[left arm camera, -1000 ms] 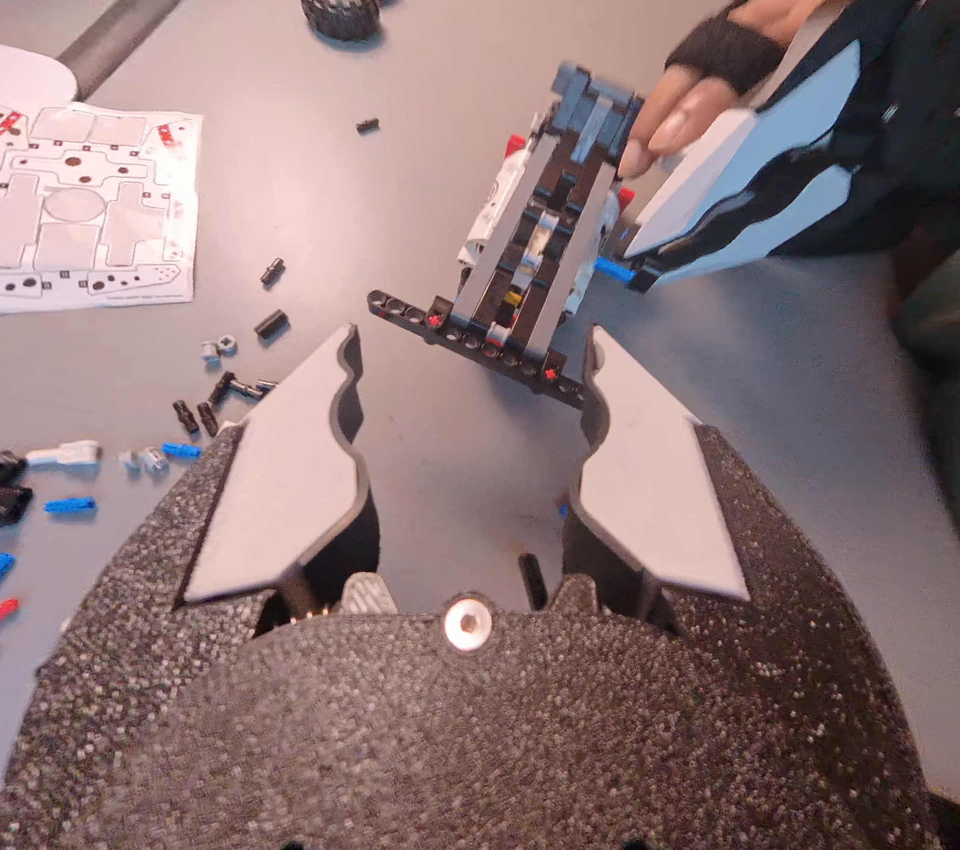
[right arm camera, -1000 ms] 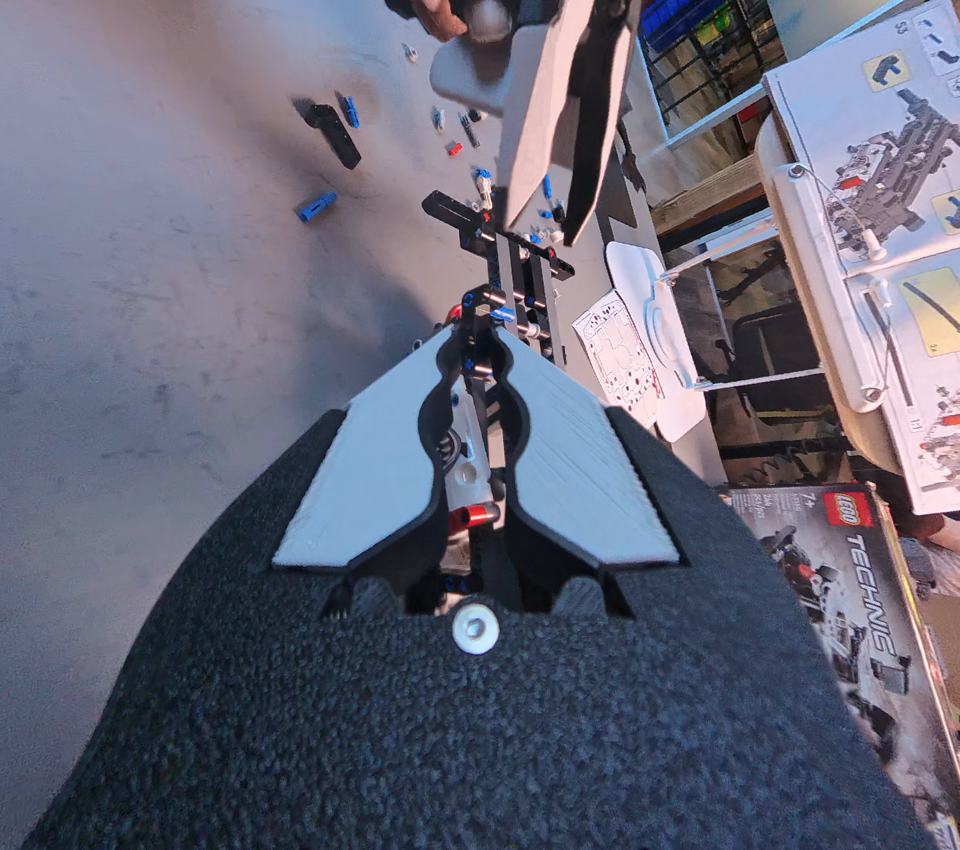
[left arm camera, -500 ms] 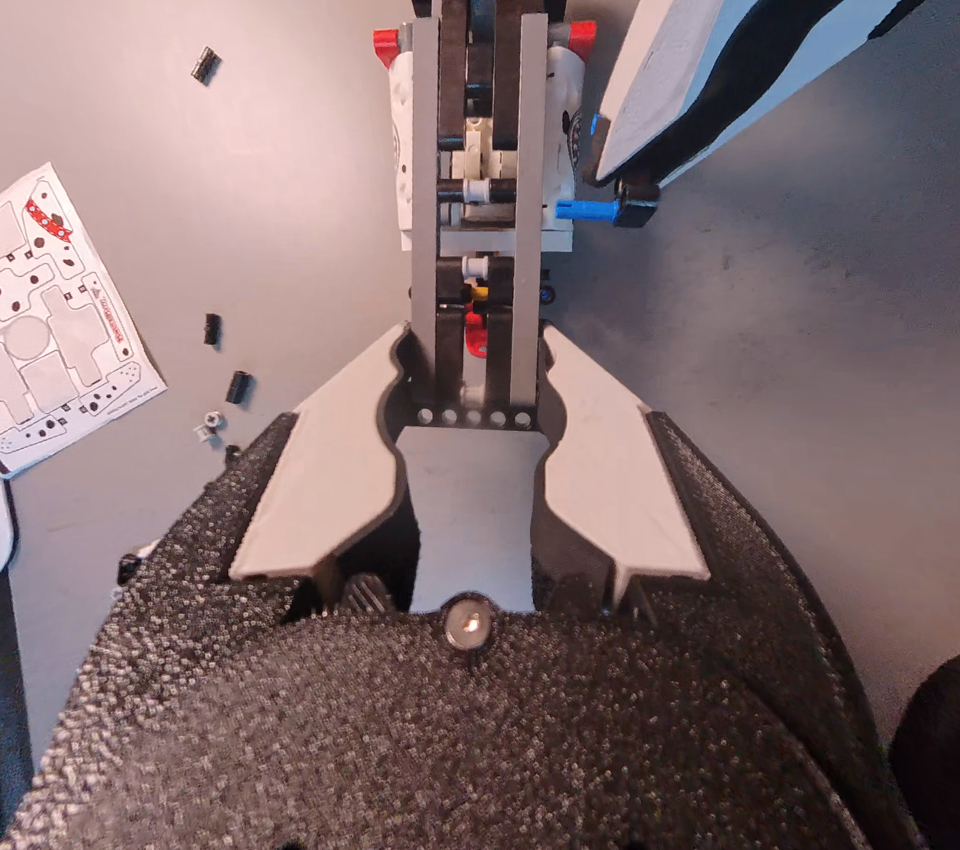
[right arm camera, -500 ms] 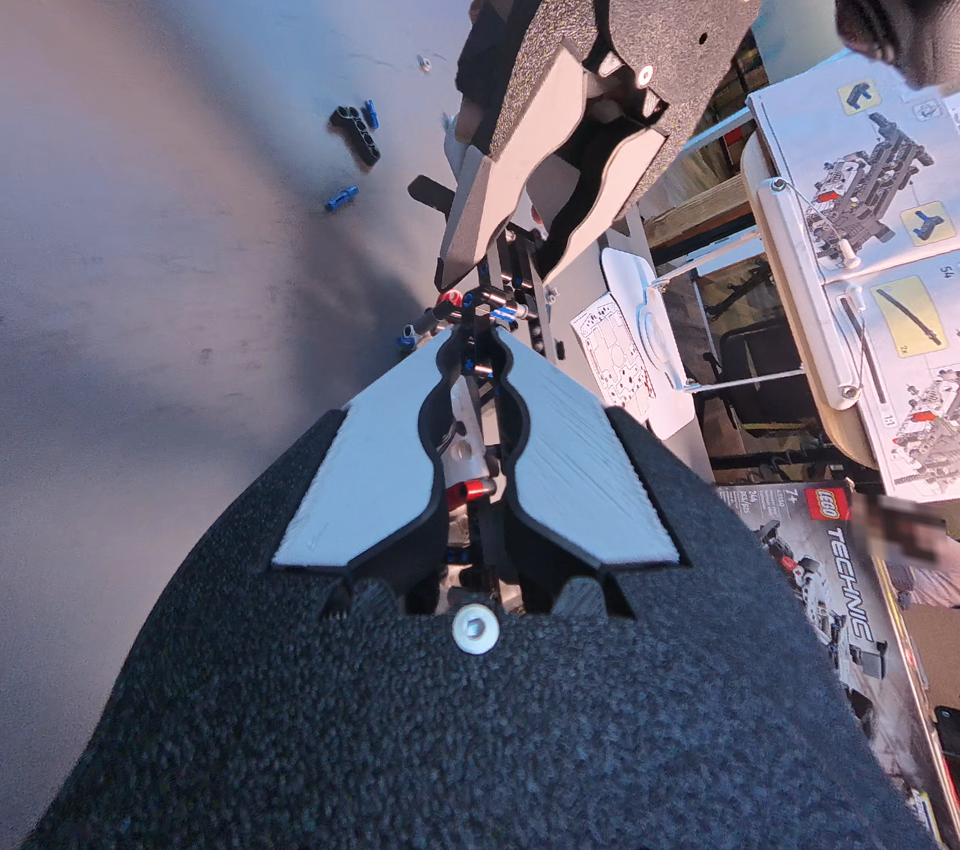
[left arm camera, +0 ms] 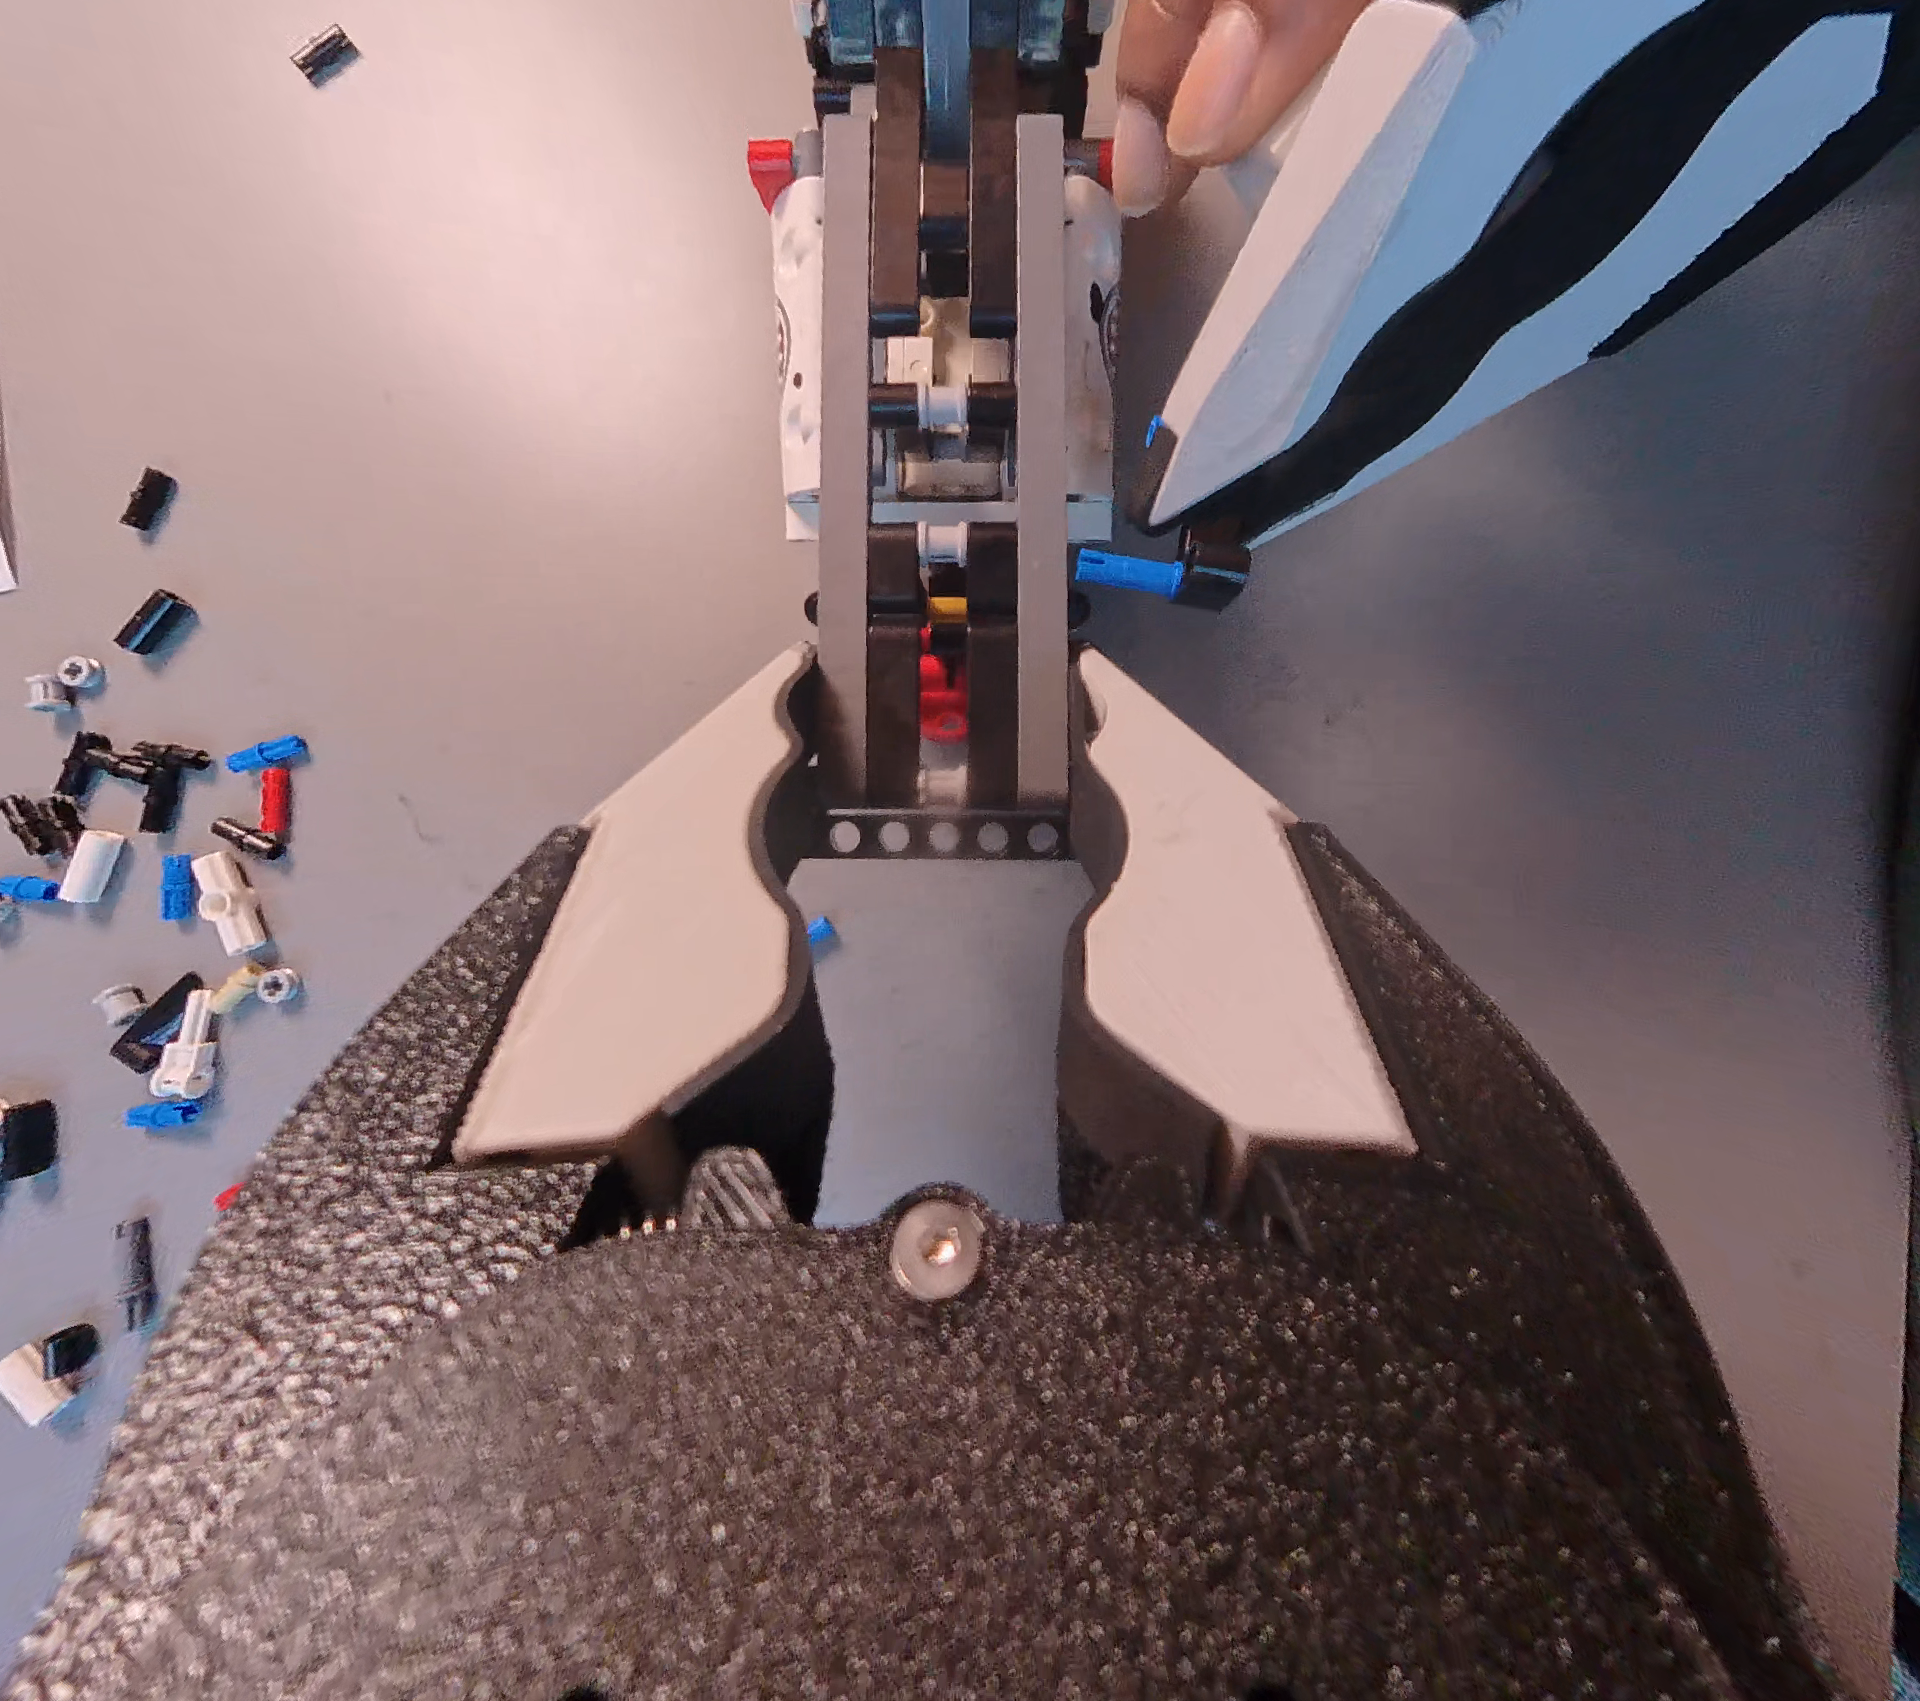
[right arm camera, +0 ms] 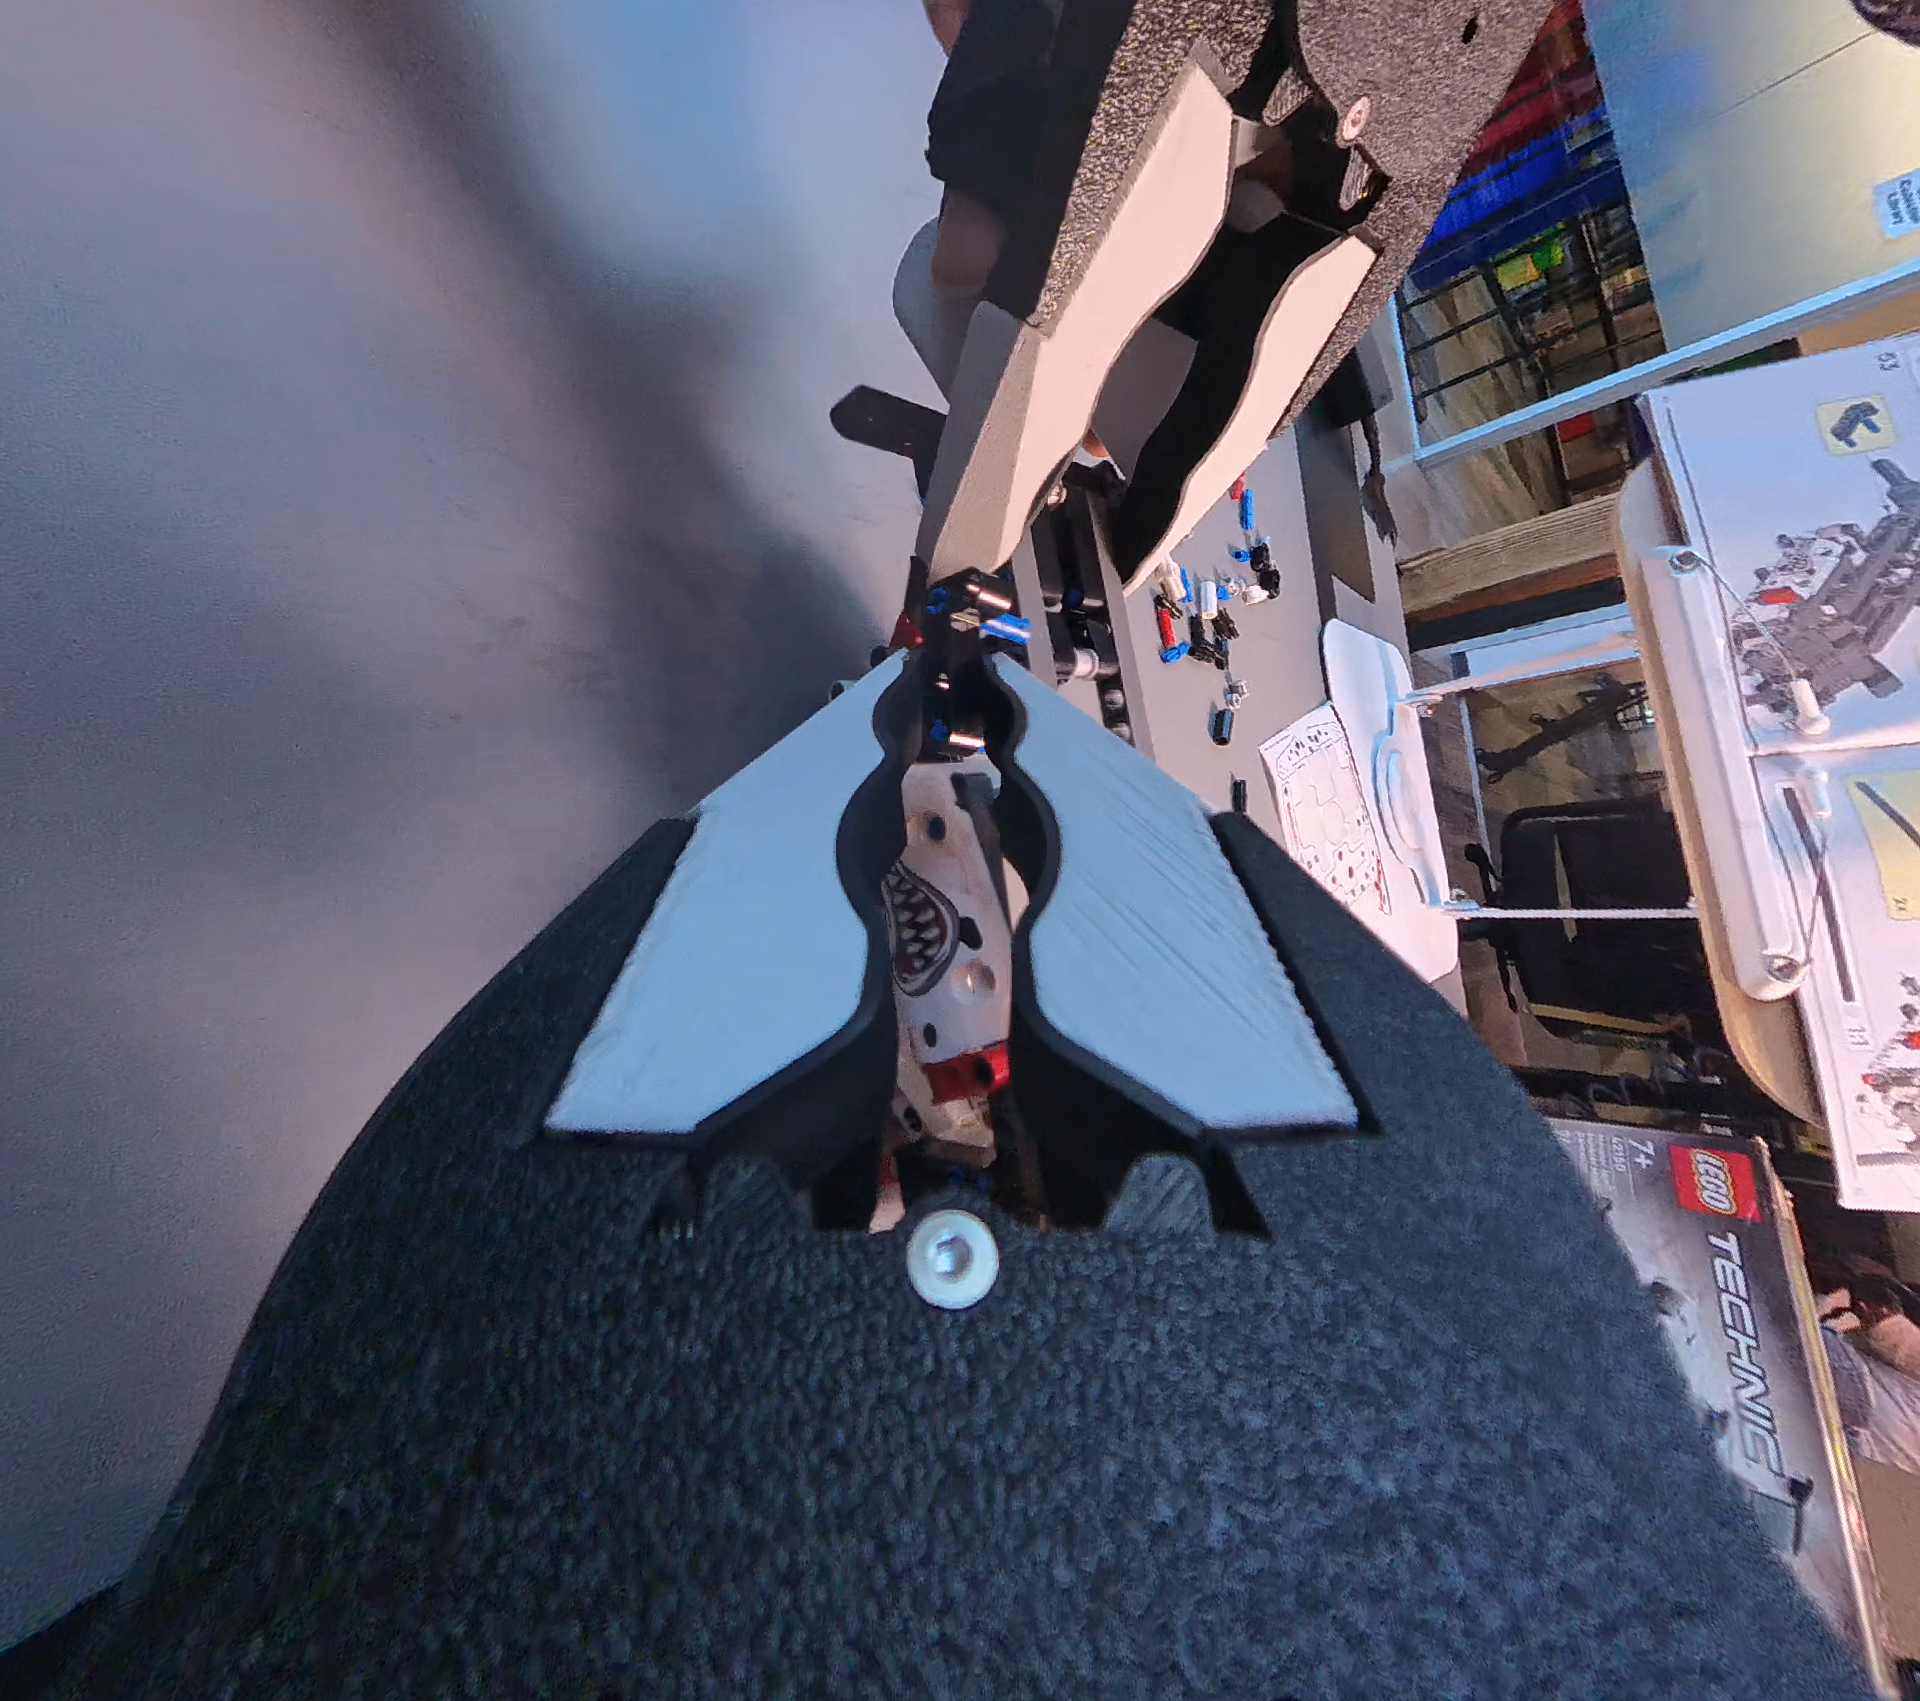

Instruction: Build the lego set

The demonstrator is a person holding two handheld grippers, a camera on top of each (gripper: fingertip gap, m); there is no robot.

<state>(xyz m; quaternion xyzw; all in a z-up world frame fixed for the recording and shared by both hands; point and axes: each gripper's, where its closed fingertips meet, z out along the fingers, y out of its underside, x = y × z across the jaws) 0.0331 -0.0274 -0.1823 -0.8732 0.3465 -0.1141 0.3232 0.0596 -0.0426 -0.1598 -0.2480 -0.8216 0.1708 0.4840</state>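
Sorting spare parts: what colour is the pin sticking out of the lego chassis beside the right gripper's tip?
Blue pin, clearest in the left wrist view.

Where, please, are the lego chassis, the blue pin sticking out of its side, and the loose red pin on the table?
lego chassis (left arm camera: 940,363): left wrist view, on its white middle section between the grey beams.
blue pin (left arm camera: 1127,571): left wrist view, mid-shaft.
loose red pin (left arm camera: 273,797): left wrist view, centre of its body.

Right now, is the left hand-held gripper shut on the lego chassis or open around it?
Shut on it. The left hand-held gripper has both fingers pressed against the sides of the lego chassis, with no gap visible.
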